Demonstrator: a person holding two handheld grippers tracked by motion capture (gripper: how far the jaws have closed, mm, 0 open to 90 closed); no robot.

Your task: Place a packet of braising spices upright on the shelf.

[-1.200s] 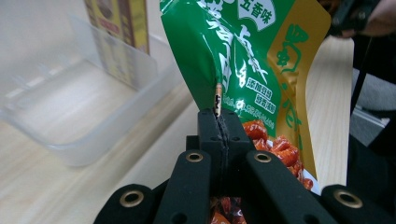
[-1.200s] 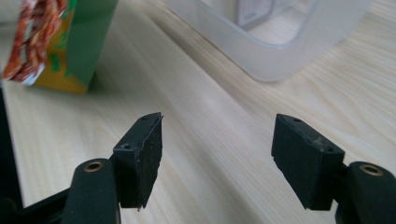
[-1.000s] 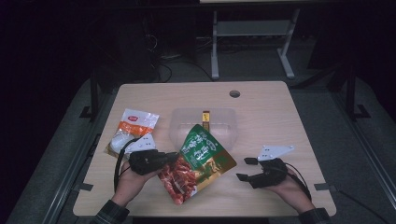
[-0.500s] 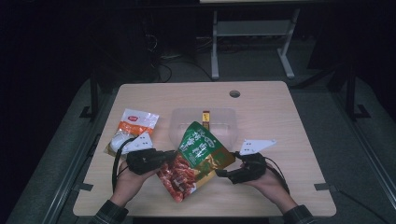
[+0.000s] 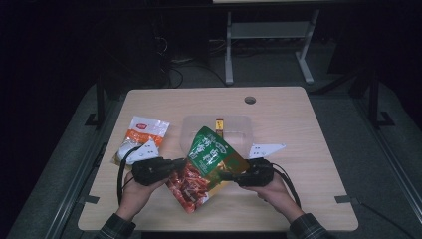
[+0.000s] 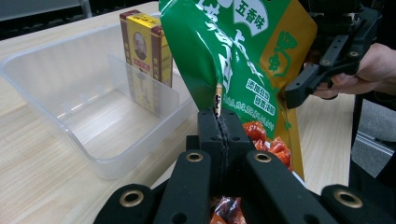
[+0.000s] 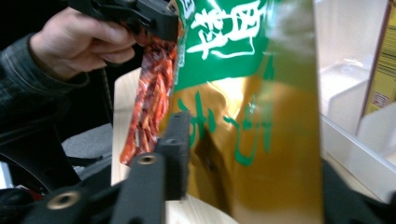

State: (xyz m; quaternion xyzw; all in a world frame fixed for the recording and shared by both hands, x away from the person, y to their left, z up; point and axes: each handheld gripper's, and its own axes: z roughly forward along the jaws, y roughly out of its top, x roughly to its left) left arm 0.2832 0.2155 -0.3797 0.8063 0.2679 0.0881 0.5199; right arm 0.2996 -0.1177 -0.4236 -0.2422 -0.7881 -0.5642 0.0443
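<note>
- Over by the table's (image 5: 318, 124) left edge there's an orange-and-white snack packet (image 5: 142, 133) lying flat, same spot as a second ago.
- The left gripper (image 5: 180, 164) sits near the front edge, jaws pinched tight on the left edge of the green snack bag (image 5: 211, 152). In the left gripper view the bag's seam (image 6: 217, 100) goes right down between the closed jaws.
- The green bag, with a red snack bag (image 5: 191, 184) behind/under it, is held up off the table between the two grippers, just in front of the clear plastic bin (image 5: 239, 124) in the middle of the table. It's tilted a bit more upright than before.
- The bin has a yellow-and-red box (image 6: 144, 44) standing at its back divider.
- The right gripper (image 5: 226, 175) has slid in from the right since a second ago and now meets the bag's gold right edge. The right gripper view shows the bag sitting between its spread jaws; can't tell if they've actually clamped yet.
</note>
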